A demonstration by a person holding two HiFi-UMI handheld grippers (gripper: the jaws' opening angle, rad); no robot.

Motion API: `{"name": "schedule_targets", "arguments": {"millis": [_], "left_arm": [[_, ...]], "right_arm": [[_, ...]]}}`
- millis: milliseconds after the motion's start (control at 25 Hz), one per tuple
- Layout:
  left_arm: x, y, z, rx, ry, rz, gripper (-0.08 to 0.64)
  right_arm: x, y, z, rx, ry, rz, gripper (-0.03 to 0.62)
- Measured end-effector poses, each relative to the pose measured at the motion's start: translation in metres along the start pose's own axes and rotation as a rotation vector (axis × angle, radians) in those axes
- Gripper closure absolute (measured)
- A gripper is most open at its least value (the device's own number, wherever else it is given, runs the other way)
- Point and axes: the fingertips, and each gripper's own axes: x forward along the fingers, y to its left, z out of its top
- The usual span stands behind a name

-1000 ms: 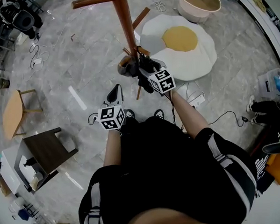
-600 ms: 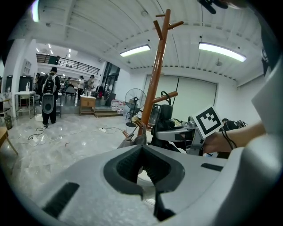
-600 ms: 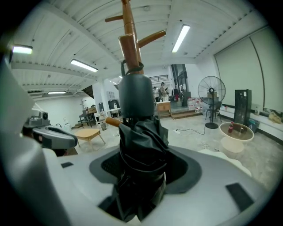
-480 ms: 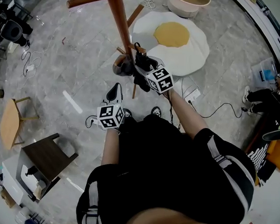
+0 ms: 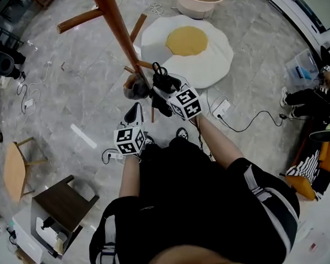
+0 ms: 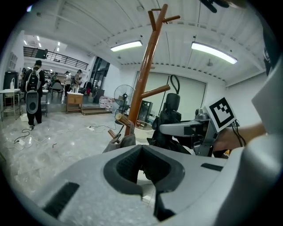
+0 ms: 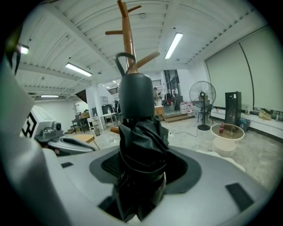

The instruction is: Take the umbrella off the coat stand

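The brown wooden coat stand (image 5: 118, 29) slants across the upper left of the head view. My right gripper (image 5: 163, 89) is shut on the folded black umbrella (image 5: 161, 81) right beside the pole. In the right gripper view the umbrella (image 7: 140, 145) stands upright between the jaws, its strap loop (image 7: 120, 62) close to a peg; whether it is still hooked I cannot tell. My left gripper (image 5: 135, 111) hangs lower and nearer to me, jaws together on nothing. From its own view, the left gripper (image 6: 142, 164) faces the stand (image 6: 143, 84) and the umbrella (image 6: 170, 117).
A grey cloth item (image 5: 135, 86) hangs on a low peg. An egg-shaped rug (image 5: 186, 47) and a beige basin (image 5: 199, 1) lie beyond the stand. A power strip with cable (image 5: 218, 109), a small wooden table (image 5: 14, 170) and a dark stool (image 5: 62, 200) stand on the floor.
My right gripper has lifted the umbrella a little along the pole. The left gripper has shifted slightly. The head view has swung, so the pole now leans further left.
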Motion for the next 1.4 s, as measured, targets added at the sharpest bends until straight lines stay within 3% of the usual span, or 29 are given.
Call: {"name": "schedule_targets", "arguments": {"millis": [240, 520, 1040, 1400], "left_arm": [[0.022, -0.013, 0.008, 0.036, 0.023, -0.076, 0.56], [0.048, -0.043, 0.004, 0.09, 0.071, -0.2, 0.56], [0.086, -0.134, -0.019, 0.199, 0.172, -0.447, 0.56], [0.098, -0.193, -0.037, 0.259, 0.228, -0.601, 0.56]], "right_arm": [[-0.024, -0.01, -0.001, 0.022, -0.017, -0.065, 0.347], [-0.068, -0.039, -0.014, 0.078, -0.042, -0.214, 0.348], [-0.18, -0.08, -0.087, 0.255, -0.031, -0.537, 0.348], [-0.246, -0.081, -0.138, 0.392, -0.026, -0.724, 0.348]]}}
